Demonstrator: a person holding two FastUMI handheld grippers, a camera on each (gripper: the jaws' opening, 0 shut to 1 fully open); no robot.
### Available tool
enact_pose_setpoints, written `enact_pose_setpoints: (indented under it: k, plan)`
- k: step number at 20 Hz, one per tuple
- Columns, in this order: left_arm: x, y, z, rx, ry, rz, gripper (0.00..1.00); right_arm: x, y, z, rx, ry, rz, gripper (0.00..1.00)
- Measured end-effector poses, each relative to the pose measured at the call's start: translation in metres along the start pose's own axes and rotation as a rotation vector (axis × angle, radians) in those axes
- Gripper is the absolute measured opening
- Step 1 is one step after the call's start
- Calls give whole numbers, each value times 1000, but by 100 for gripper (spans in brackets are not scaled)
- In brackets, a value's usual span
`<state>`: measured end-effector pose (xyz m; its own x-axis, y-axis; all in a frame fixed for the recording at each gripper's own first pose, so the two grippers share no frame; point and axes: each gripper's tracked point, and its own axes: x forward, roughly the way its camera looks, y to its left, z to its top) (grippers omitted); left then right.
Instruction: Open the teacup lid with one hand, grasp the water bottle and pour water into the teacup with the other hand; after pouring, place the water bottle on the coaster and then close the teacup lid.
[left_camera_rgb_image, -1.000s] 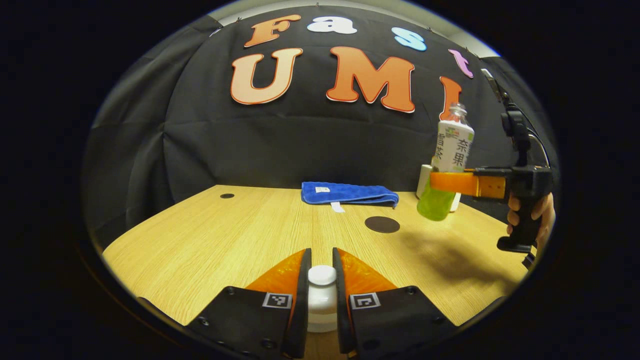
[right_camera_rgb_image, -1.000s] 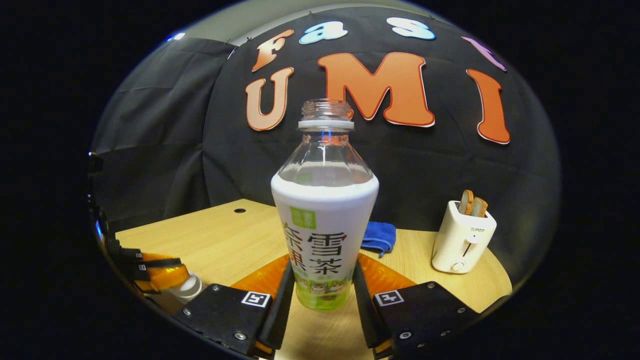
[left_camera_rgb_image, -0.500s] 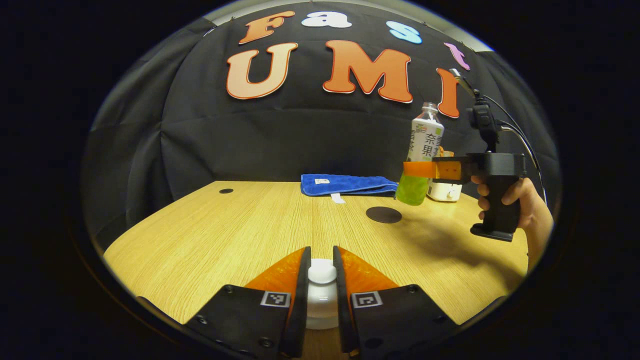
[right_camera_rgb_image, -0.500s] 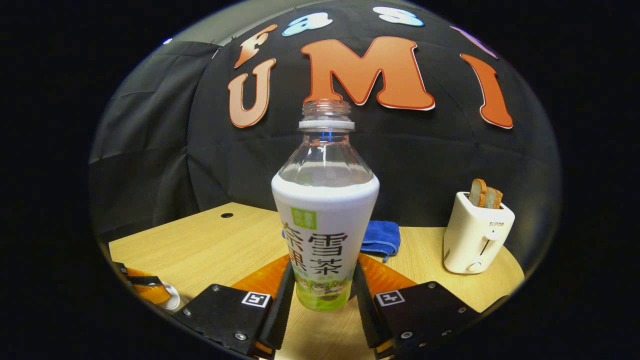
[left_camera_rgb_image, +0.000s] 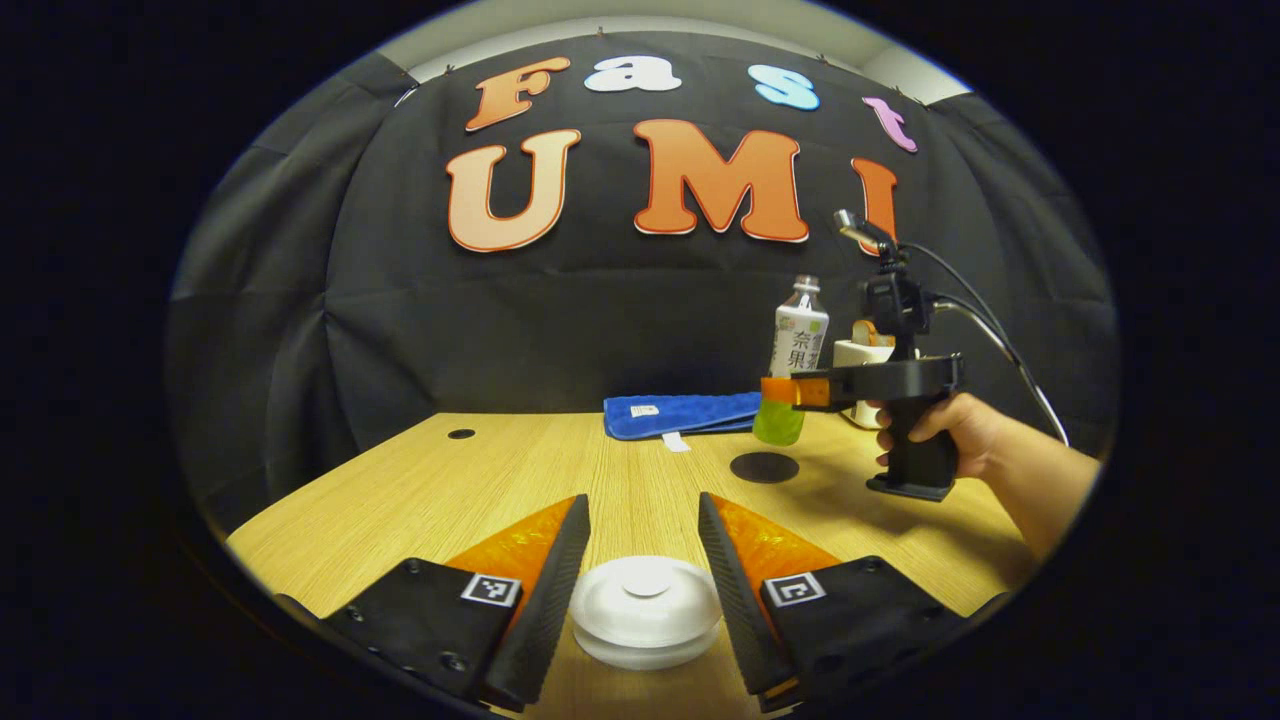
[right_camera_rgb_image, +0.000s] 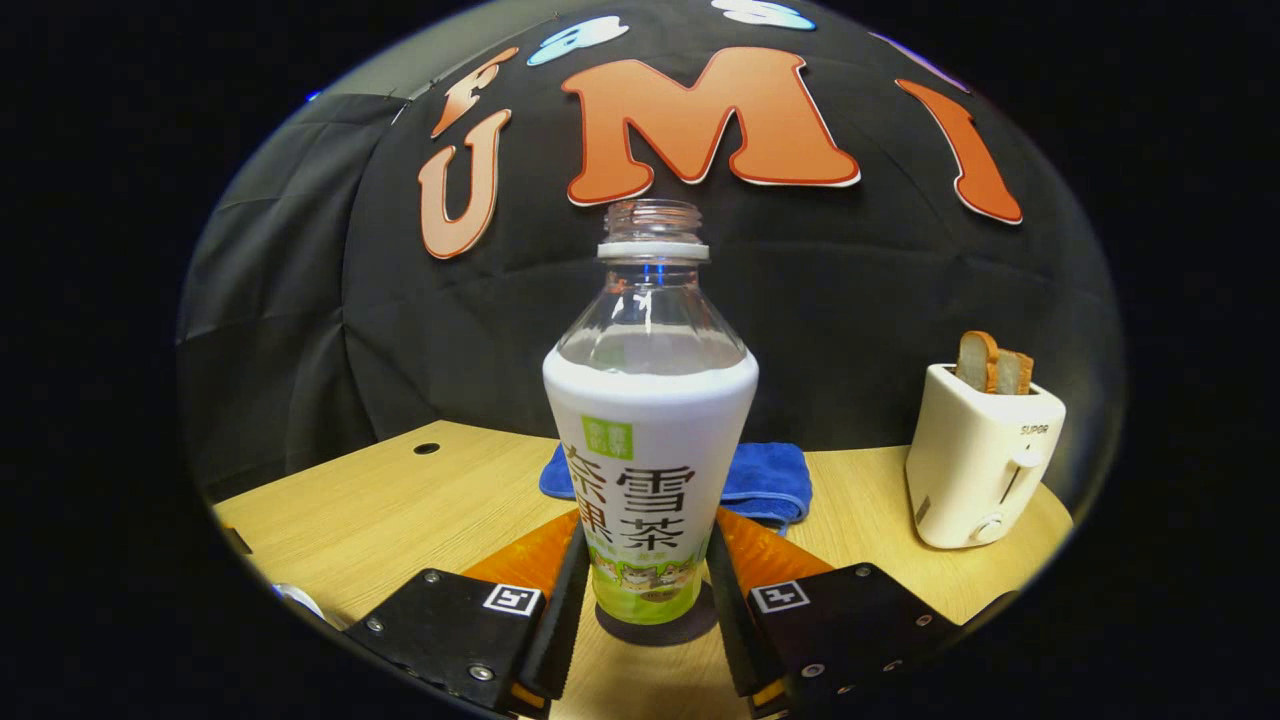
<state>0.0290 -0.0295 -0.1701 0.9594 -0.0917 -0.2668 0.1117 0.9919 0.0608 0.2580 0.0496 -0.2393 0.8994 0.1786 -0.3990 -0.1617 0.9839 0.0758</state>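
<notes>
- Left gripper (left_camera_rgb_image: 645, 545): we note its fingers spread wide, touching nothing; the round white teacup lid (left_camera_rgb_image: 646, 610) sits between them on the light wooden table (left_camera_rgb_image: 420, 490).
- Right gripper (right_camera_rgb_image: 645, 590): both fingers clamp the uncapped clear water bottle with white-and-green label (right_camera_rgb_image: 650, 470), upright.
- In the right gripper view, the bottle's base is over the round dark coaster (right_camera_rgb_image: 655, 628); we cannot tell whether it touches.
- Behind: folded blue cloth (right_camera_rgb_image: 770, 478), white toaster holding bread (right_camera_rgb_image: 985, 455).

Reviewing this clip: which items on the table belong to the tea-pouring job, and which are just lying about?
Part of the job:
- clear plastic water bottle with white-and-green label, clamped in the right gripper
- dark round coaster
- white round teacup lid, between the open fingers of the left gripper

Just lying about:
- folded blue towel
- white toaster holding bread slices
</notes>
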Motion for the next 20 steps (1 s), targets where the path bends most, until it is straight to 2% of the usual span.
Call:
enact_pose_setpoints:
  k: [2,9,10,11,13,14,15,16,18,20]
  plan:
    - [-7,6,6,-11,-19,11,79,13,1,-4,-7,14,-4,62]
    - [-9,36,11,-43,-24,77,79,33,1,-38,-24,123,-33,61]
    - [-11,38,11,-50,-25,80,76,35,0,-44,-27,143,-39,62]
    - [-12,40,10,-51,-24,86,79,33,1,-50,-29,154,-36,62]
    - [-15,42,11,-50,-25,95,79,36,0,-47,-35,146,-40,58]
    - [-17,43,11,-52,-26,100,76,36,1,-47,-35,148,-37,63]
    - [-19,44,12,-53,-29,103,79,37,1,-52,-28,159,-39,64]
    - [-20,45,14,-52,-33,109,77,38,0,-55,-23,172,-45,64]
    - [-24,48,18,-52,-44,126,81,35,-4,-57,-15,187,-56,70]
    - [-28,49,20,-55,-55,135,83,28,-6,-47,-13,180,-59,89]
